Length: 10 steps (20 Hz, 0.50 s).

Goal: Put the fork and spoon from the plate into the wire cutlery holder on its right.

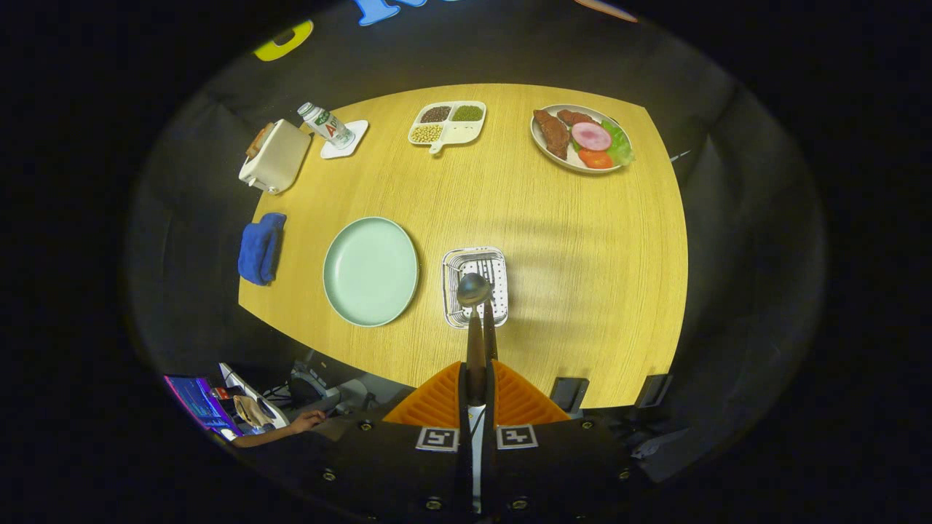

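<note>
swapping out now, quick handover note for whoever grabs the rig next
Tongs: shut on the spoon, gripping its dark handle, bowl end pointing ahead.
Spoon is held above the wire cutlery holder, which sits right of the green plate on the table.
Plate has no cutlery on it. I cannot make out the fork, so check the holder.
Left: lower the spoon into the holder and release.
</note>
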Motion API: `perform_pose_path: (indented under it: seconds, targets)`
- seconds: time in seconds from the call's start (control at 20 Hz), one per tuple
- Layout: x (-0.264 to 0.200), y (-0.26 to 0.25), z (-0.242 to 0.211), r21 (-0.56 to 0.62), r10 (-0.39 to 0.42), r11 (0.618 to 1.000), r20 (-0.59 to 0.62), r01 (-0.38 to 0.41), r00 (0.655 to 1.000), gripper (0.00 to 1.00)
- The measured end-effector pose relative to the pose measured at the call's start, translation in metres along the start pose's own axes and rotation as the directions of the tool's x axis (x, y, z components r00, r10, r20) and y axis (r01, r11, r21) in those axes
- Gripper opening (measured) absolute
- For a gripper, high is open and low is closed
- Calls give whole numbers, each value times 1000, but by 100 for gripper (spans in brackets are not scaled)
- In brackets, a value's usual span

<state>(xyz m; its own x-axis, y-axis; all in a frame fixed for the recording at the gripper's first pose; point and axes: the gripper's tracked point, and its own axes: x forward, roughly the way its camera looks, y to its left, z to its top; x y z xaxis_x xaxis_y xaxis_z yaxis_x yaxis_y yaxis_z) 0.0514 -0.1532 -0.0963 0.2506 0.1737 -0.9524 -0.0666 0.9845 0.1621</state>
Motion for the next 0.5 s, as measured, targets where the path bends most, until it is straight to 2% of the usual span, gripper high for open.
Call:
perform_pose_path:
  seconds: [0.5]
  targets:
    - [44,13,23,-65,-62,996,-76,57,995,5]
